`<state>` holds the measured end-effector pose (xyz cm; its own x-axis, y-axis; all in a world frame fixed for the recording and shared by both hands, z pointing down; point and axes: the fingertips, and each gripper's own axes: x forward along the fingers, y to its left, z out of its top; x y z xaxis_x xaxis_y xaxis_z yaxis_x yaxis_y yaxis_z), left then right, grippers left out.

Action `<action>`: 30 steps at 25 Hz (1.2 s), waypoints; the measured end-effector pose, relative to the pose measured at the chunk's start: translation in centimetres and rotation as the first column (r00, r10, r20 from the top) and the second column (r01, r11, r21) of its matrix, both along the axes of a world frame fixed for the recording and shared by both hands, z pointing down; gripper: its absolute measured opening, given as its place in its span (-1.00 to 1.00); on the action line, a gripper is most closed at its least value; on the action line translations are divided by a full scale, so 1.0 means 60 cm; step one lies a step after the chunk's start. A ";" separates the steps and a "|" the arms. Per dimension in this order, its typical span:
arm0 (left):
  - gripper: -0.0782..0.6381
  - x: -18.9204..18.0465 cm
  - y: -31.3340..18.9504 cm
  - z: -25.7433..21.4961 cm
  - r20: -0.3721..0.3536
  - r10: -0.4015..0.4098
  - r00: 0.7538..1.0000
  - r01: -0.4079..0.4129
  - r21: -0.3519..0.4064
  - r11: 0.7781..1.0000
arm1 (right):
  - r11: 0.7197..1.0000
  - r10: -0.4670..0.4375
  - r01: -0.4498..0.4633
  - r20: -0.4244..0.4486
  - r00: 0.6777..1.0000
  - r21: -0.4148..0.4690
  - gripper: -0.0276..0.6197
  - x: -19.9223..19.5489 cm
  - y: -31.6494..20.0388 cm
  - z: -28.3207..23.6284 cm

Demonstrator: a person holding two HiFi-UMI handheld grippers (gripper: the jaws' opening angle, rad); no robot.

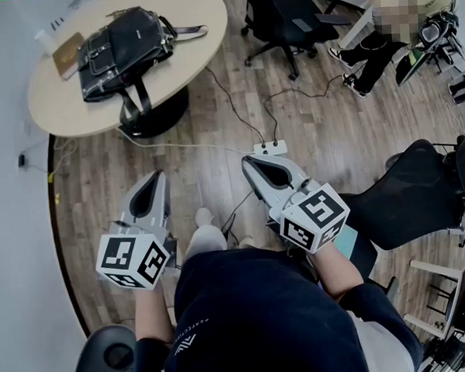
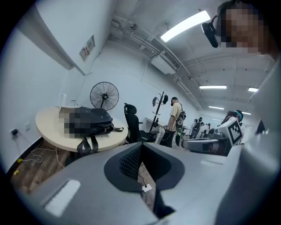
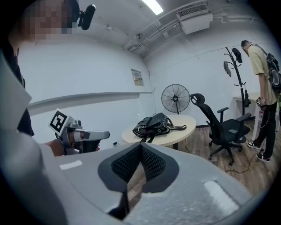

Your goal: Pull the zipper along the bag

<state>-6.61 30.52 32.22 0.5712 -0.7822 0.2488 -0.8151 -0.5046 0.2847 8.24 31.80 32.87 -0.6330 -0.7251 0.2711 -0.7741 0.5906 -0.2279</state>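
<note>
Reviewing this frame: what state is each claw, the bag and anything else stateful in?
Left claw: shut, empty, away from the bag.
Right claw: shut, empty, away from the bag.
Black leather bag: lying on the round beige table, untouched, straps over the edge; zipper unreadable.
White power strip: on the wooden floor, cables running into it.

bag [image 1: 124,47] zipper indistinct, too small to tell

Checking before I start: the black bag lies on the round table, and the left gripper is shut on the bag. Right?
No. The left gripper is shut on nothing, well short of the bag, as the head view shows. The bag does lie on the round table.
</note>
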 end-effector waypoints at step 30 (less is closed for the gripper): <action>-0.64 -0.127 -0.163 0.058 0.116 0.084 0.990 -0.081 -0.031 0.996 | 0.999 0.043 -0.043 0.009 0.999 -0.013 -0.90 -0.115 -0.180 0.016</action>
